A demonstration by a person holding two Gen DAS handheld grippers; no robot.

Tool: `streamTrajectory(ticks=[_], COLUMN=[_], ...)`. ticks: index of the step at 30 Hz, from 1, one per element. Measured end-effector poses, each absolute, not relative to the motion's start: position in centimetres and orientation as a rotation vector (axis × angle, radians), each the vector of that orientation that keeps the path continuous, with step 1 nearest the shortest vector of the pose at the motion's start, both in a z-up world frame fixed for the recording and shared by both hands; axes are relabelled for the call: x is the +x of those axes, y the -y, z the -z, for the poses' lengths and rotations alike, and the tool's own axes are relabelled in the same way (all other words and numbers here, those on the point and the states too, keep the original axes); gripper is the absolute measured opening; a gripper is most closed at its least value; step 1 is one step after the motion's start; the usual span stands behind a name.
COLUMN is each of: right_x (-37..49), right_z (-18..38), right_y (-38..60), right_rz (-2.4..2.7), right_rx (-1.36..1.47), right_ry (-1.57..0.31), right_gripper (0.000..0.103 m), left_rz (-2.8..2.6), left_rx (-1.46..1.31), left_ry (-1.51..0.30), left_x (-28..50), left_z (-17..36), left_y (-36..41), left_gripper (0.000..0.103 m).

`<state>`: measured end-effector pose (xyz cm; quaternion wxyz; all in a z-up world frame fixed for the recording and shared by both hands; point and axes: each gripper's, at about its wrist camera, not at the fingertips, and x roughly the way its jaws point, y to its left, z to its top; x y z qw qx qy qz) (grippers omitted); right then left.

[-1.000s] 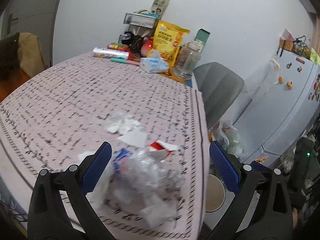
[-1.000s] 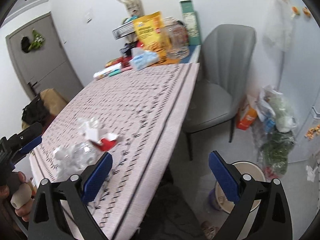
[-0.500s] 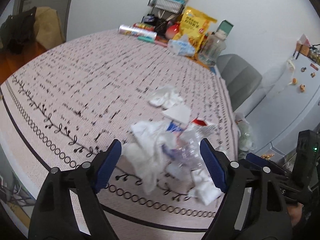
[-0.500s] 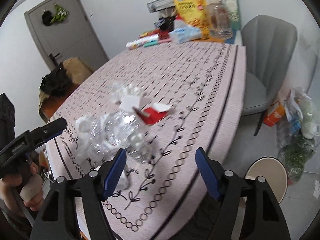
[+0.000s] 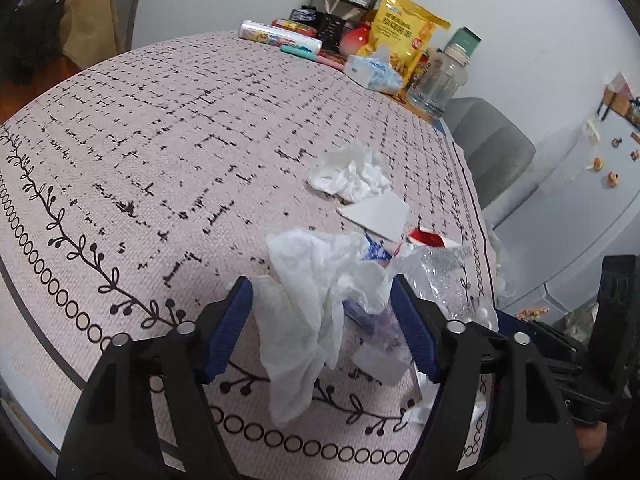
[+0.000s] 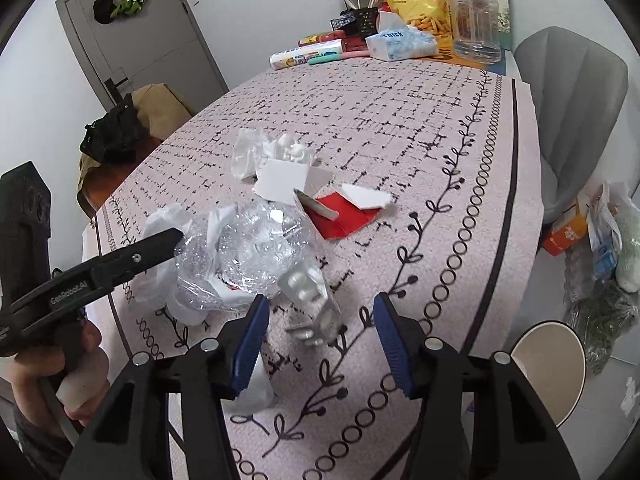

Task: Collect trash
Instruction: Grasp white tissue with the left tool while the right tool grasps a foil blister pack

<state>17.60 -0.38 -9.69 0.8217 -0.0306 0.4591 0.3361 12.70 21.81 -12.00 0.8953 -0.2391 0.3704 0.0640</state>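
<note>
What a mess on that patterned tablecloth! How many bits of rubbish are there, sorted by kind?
Crumpled white tissues: 2
Flat white card: 1
Torn red carton: 1
Crumpled clear plastic: 1
Silver pill blister pack: 1, perhaps 2 overlapping
Total: at least 6; the small white scraps near the table edge are too jumbled to count.

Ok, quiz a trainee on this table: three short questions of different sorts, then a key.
1. True or false: the left gripper straddles a crumpled white tissue.
2. What lies between the right gripper's fingers? A) red carton B) silver blister pack C) glass jar
3. Fill in: beside the table's far end stands a grey ____.

Key: 1 true. 2 B, the blister pack. 3 chair.
</note>
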Motion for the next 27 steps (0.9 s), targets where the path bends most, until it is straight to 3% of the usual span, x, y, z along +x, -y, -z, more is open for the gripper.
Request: streamTrajectory(ticks=[1, 3, 4, 6, 17, 27], right_x=[17.7, 17.9, 18.1, 18.2, 17.9, 17.8], right_z=[9.7, 9.8, 10.0, 10.0, 8.1, 6.6], right_y=[0.2, 0.1, 0.0, 0.0, 2.7, 6.8], right_rz=[-0.718, -0.723, -0.726, -0.727, -0.708, -0.663], right_rx=[-0.063, -0.061, -0.056, -0.049, -0.011, 0.035], right_ry=[-0.972, -0.974, -0.985, -0.982, -0.903, -0.852], right_gripper=[0.05, 0.038, 0.031, 0.028, 0.027, 0.027], left_rz=[-0.132, -0.127, -0.129, -0.143, -0.166, -0.053], left_rx=[-0.503, -0.515, -0.519, -0.525, -0.525, -0.447], left_ry=[-0.767, -0.77, -0.771, -0.755, -0.628, -0.619], left_x=[12.8, 12.9, 12.9, 12.4, 10.4, 12.6], left_z=[11.9, 11.9, 11.8, 11.5, 6.7, 3.8], left_y=[-21.9, -22.0, -22.0, -22.1, -21.5, -15.5], left_gripper=[0.059, 0.033, 0.028, 0.012, 0.008, 0.008])
